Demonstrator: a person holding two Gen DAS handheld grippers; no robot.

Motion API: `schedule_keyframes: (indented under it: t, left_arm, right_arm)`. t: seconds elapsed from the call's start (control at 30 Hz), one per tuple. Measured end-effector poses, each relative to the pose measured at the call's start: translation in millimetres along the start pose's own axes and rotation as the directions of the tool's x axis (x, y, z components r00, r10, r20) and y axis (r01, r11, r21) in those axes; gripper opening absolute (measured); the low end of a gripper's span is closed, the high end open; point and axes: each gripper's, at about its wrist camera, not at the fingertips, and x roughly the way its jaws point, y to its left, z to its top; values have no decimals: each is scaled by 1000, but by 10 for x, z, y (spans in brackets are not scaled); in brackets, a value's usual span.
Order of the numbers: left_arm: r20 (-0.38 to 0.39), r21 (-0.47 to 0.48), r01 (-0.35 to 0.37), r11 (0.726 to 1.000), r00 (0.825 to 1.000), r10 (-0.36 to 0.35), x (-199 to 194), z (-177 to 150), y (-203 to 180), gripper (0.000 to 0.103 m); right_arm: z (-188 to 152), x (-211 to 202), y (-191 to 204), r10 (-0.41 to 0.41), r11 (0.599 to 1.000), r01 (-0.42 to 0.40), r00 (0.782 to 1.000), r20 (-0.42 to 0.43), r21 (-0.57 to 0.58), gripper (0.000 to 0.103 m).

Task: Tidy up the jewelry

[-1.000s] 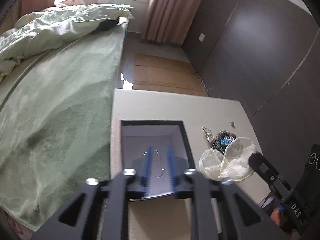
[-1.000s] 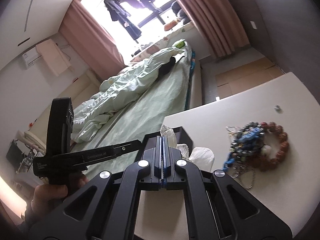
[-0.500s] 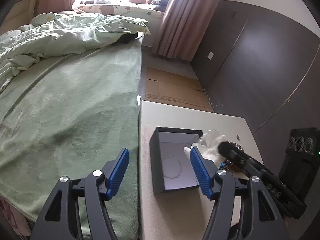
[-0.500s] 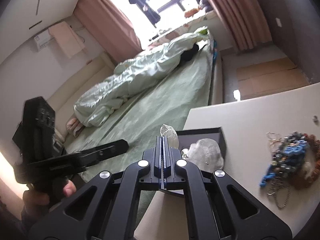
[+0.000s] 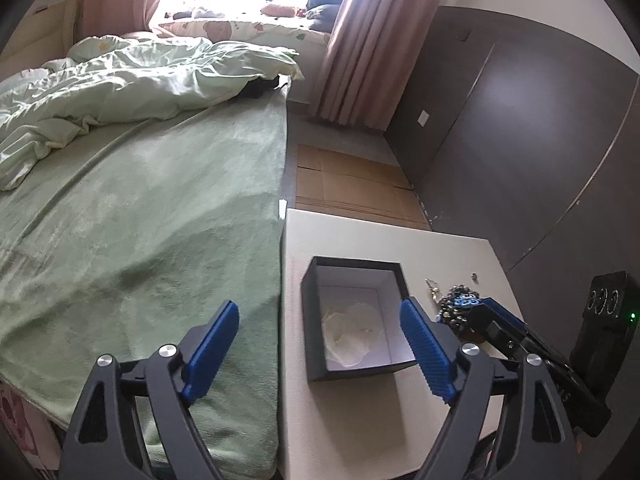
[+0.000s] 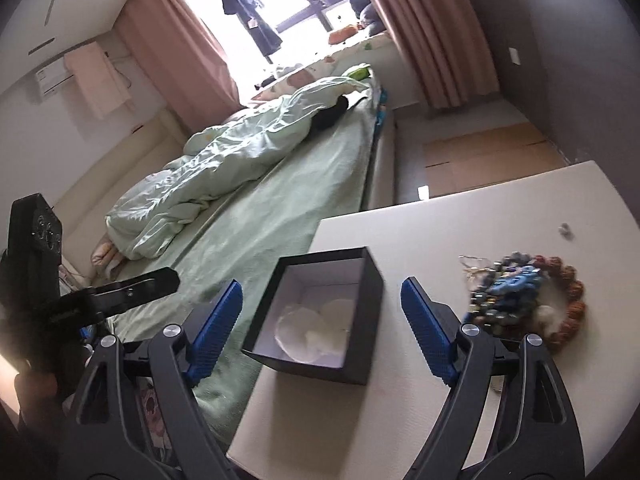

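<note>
Setting: bedroom — green-covered bed along the left edge of a pale bench, dark wardrobe wall to the right.
Box: open dark box with white lining, near the bench's bed-side edge; roughly square, no clear long axis, mouth facing up.
Box contents: crumpled clear plastic pouch lying flat on the box floor; whether jewelry sits inside it cannot be told.
Loose jewelry: tangled heap — blue beads, a brown bead bracelet, fine chain — on the bench, right of the box and apart from it; a small stud lies farther back.
Left hand-held gripper: jaws spread wide, holding nothing, above the box.
Right hand-held gripper: jaws spread wide, holding nothing, above the box.
Progress: judged early — one pouch boxed, heap and stud left to sort.
</note>
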Motion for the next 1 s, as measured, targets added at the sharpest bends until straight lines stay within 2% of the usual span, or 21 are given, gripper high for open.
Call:
schedule_keyframes:
  t: [0.1, 0.33, 0.47, 0.67, 0.87, 0.97, 1.0]
  left_arm:
    - [7, 9, -1, 1000, 1000, 1, -21, -11, -87, 85]
    - [5, 22, -10, 1000, 1000, 10, 21, -31, -345, 85]
    - [6, 32, -6, 999, 1000, 6, 75, -45, -485, 85]
    - [-4, 54, 28, 998, 1000, -28, 249, -44, -756, 85]
    - [-24, 106, 79, 991, 997, -77, 479, -38, -1136, 85]
    - [-38, 117, 102, 988, 994, -98, 598, -38, -1283, 85]
    - [-50, 117, 119, 986, 992, -114, 667, -39, -1345, 81]
  right_arm:
    - [29, -121, -76, -42, 999, 42, 999, 17, -16, 81]
    - [89, -366, -592, -100, 991, 98, 995, 18, 91, 82]
    - [120, -486, -813, -83, 988, 80, 997, 13, 131, 82]
    - [126, -627, -1088, -114, 982, 113, 993, -2, 152, 81]
    - [123, -746, -1363, -95, 972, 95, 995, -9, 216, 70]
    - [109, -760, -1464, -107, 966, 110, 994, -27, 232, 61]
    - [104, -754, -1487, -111, 964, 116, 993, -34, 237, 56]
